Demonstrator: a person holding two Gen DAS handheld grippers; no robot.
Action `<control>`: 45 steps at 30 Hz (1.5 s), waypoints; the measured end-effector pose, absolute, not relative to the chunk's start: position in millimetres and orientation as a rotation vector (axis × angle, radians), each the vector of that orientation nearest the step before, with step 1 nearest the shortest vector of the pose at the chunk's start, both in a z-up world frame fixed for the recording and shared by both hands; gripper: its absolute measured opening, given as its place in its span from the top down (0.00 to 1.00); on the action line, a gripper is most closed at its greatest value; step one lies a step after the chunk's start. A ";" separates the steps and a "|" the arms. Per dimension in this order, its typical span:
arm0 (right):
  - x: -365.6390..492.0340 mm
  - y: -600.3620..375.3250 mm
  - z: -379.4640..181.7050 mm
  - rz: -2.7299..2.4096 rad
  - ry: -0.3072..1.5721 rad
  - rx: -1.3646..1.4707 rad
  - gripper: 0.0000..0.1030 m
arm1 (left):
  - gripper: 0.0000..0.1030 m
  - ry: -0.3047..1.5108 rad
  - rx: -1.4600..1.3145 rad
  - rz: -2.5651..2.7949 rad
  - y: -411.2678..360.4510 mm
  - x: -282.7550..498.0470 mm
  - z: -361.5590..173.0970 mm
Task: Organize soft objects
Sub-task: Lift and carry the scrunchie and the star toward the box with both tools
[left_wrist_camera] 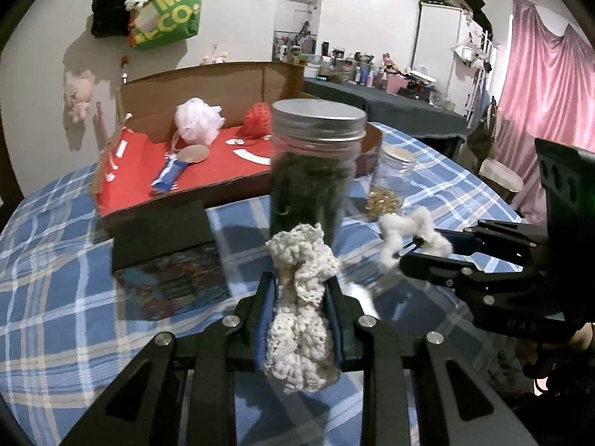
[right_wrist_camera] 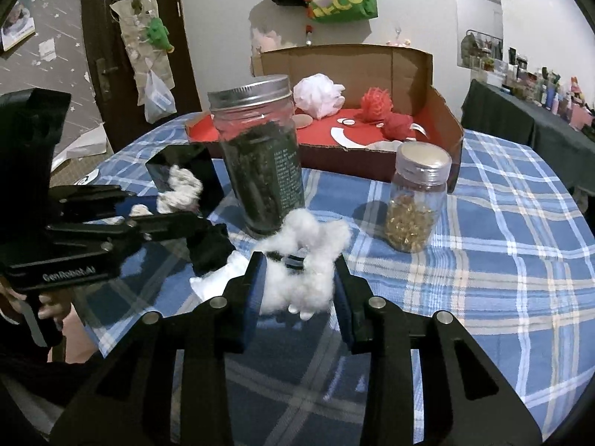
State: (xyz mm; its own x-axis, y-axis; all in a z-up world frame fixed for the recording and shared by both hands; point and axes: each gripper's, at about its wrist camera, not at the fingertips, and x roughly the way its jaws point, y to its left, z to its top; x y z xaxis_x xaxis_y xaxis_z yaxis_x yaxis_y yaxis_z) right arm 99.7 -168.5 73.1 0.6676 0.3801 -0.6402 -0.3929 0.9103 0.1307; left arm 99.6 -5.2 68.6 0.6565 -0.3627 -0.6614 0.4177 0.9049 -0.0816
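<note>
Left gripper point(left_wrist_camera: 302, 290) is clamping a cream crochet scrunchie point(left_wrist_camera: 303, 299), its long axis running along the fingers and its far end sticking out past the tips. Right gripper point(right_wrist_camera: 299, 278) is pinching a fluffy white scrunchie point(right_wrist_camera: 303, 264), bunched crosswise between the pads, no clear long axis. Both are hanging just above the worktop point(right_wrist_camera: 483, 260) (blue plaid cloth, cluttered room behind). Directly ahead of both grippers a tall dark-filled jar point(left_wrist_camera: 314, 163) is standing upright, blocking the line to the red-lined cardboard box point(left_wrist_camera: 208, 171) holding a white mesh pouf point(left_wrist_camera: 199, 120). A small jar of gold bits point(right_wrist_camera: 416, 200) is sitting ahead-right of the right gripper, a black box point(left_wrist_camera: 163, 234) ahead-left of the left.
</note>
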 end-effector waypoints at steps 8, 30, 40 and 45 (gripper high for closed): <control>100.4 -170.1 73.7 0.447 0.720 -0.018 0.68 | 0.73 0.747 0.070 -0.469 -15.5 103.8 65.1; 101.6 -184.1 71.2 0.414 0.738 0.007 0.68 | 0.73 0.769 0.050 -0.413 19.8 96.8 67.6; 102.6 -205.5 66.2 0.366 0.772 0.023 0.68 | 0.73 0.812 0.038 -0.348 53.2 93.7 58.0; 104.6 -219.9 64.9 0.334 0.783 0.040 0.68 | 0.73 0.826 0.028 -0.299 72.3 94.7 55.1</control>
